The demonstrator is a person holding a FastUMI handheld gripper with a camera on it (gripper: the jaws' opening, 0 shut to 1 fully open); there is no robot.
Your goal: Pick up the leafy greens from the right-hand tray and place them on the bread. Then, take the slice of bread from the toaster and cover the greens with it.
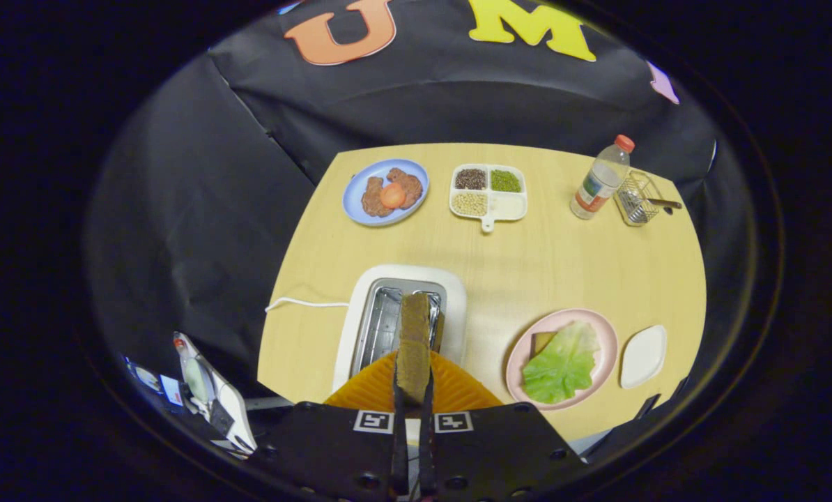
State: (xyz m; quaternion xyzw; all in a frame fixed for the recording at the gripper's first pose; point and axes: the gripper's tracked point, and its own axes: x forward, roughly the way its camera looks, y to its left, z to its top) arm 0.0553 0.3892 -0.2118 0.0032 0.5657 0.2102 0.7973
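My gripper (414, 380) is shut on a brown slice of bread (414, 341), held upright on edge between the fingers. The slice hangs above the white toaster (451, 286), over its metal slot (382, 317). To the right of the toaster a pink plate (601, 335) carries the leafy greens (562, 362), which lie over another piece of bread (543, 341) that peeks out at the leaf's far left edge.
A small white tray (643, 355) lies just right of the pink plate. At the table's far side stand a blue plate of food (386, 192), a white divided dish of grains (489, 192), a water bottle (601, 180) and a wire basket (637, 197). The toaster's white cord (304, 302) trails left.
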